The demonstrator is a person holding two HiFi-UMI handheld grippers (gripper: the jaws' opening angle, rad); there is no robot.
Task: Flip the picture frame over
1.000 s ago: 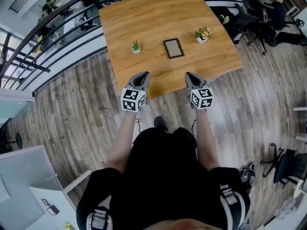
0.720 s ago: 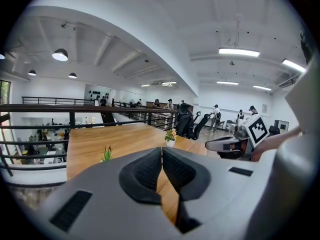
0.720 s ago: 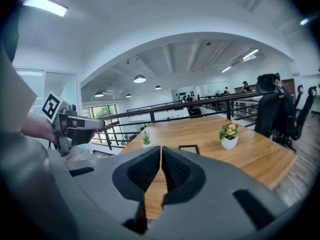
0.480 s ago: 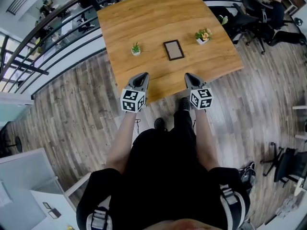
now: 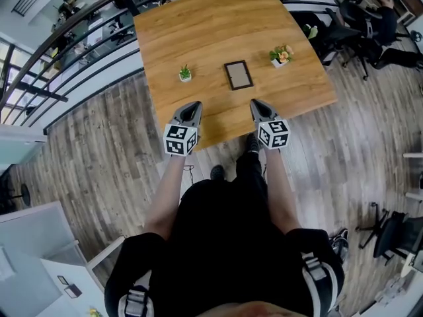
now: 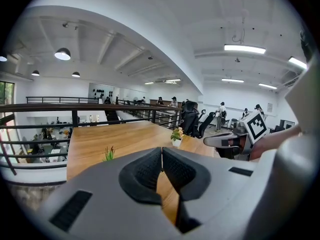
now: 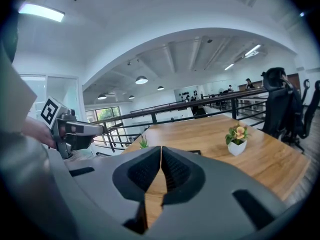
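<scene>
Near the middle of the table point(image 5: 211, 25) the picture frame point(image 5: 238, 75) lies flat. A white pot point(image 5: 186, 76) holding a green sprig stands toward the left edge, a flower pot point(image 5: 280, 56) with orange blooms toward the right. Over the near edge, the left gripper point(image 5: 194, 104) is clamped empty. The right gripper point(image 5: 254, 102) is closing, its tips meeting on nothing.

Your bench point(image 5: 198, 32) shows warm wood grain under a soft satin sheen; the floor point(image 5: 99, 157) is grey, weathered-looking plank. Your left gripper point(image 5: 193, 105) and right gripper point(image 5: 254, 103) wear matt grey plastic, their fingers point(image 6: 145, 170) dark and ribbed inside. The railing point(image 6: 50, 106) looks like black metal.
</scene>
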